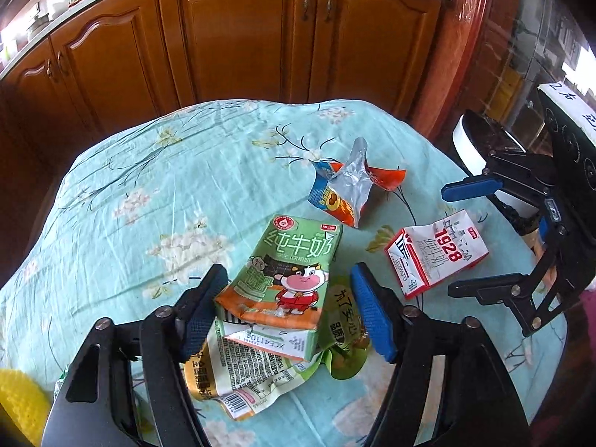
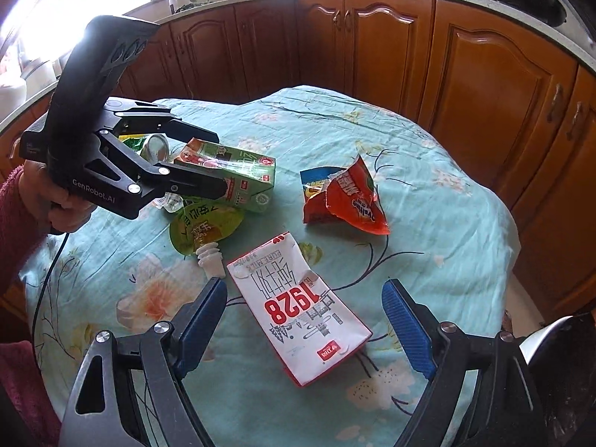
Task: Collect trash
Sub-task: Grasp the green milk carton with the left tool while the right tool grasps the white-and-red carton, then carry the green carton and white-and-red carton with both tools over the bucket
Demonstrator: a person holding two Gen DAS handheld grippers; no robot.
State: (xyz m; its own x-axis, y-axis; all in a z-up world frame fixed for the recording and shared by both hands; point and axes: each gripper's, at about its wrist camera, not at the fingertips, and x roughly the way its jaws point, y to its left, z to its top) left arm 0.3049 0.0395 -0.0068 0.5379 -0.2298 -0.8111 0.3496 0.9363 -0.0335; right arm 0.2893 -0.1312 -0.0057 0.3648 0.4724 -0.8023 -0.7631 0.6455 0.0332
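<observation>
A green milk carton (image 1: 287, 275) with a cartoon cow lies on a flattened green pouch (image 1: 260, 372). My left gripper (image 1: 290, 298) is open with a finger on each side of the carton; it also shows in the right wrist view (image 2: 208, 164). A white and red "1928" milk carton (image 2: 298, 309) lies flat between the fingers of my open right gripper (image 2: 305, 313), which shows in the left wrist view too (image 1: 465, 238). A torn red and blue snack bag (image 2: 342, 197) lies further back. A spouted green pouch (image 2: 205, 227) lies beside the green carton (image 2: 238, 178).
The round table has a light blue floral cloth (image 1: 156, 193). Brown kitchen cabinets (image 1: 242, 37) stand behind it. A white bin rim (image 1: 469, 141) shows at the table's right side. A yellow object (image 1: 18, 402) sits at the near left edge.
</observation>
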